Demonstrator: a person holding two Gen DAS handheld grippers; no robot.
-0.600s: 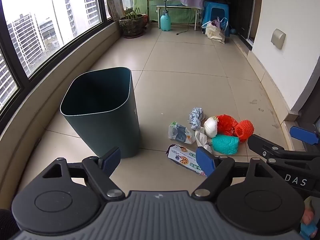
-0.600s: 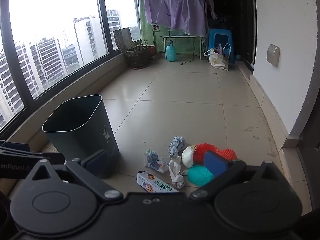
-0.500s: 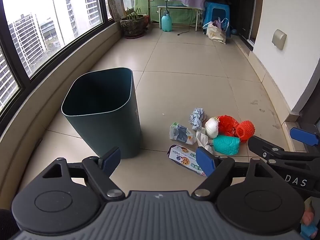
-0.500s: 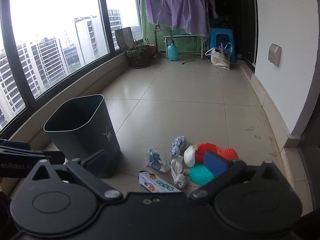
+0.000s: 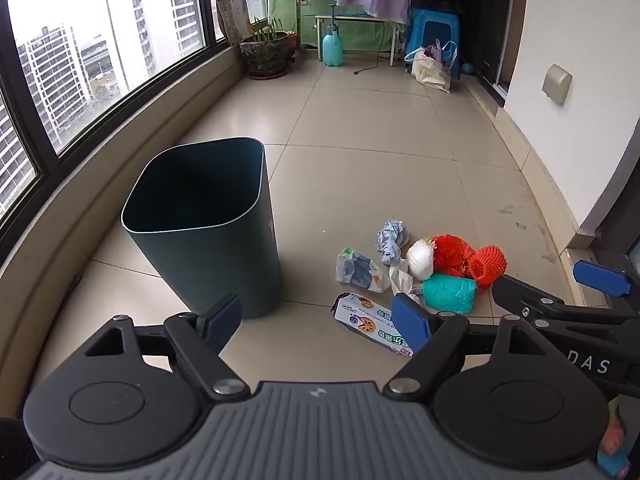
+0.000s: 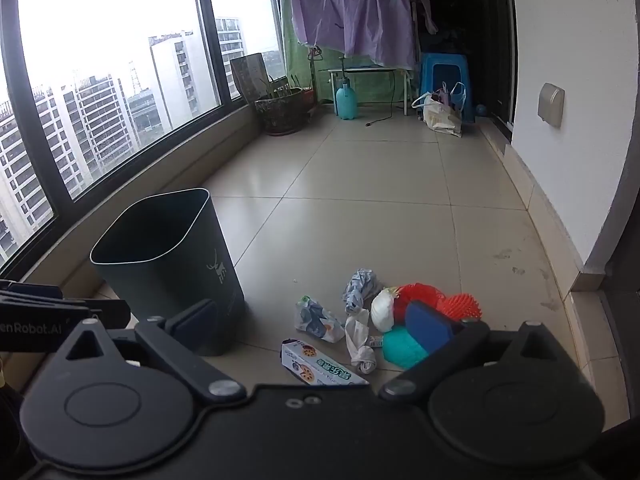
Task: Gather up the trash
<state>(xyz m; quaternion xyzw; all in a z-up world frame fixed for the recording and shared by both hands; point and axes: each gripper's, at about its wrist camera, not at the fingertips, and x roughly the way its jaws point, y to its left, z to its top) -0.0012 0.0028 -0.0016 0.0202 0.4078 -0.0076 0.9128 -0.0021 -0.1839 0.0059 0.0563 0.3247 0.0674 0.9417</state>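
Both claws, left claw [image 5: 316, 320] and right claw [image 6: 312, 326], gape empty; the crumpled teal foam net [image 5: 450, 293] looks light and squashy, best pinched mid-body.

Top centre, a purple garment [image 6: 352, 12] hangs over a white bench [image 6: 370, 74], with a teal spray bottle [image 6: 346, 102] beside it. Left of that, a potted plant [image 6: 280, 110] by the windows [image 6: 108, 80]. Upper right: a blue stool [image 6: 442, 74], a bag [image 6: 438, 114] in front.
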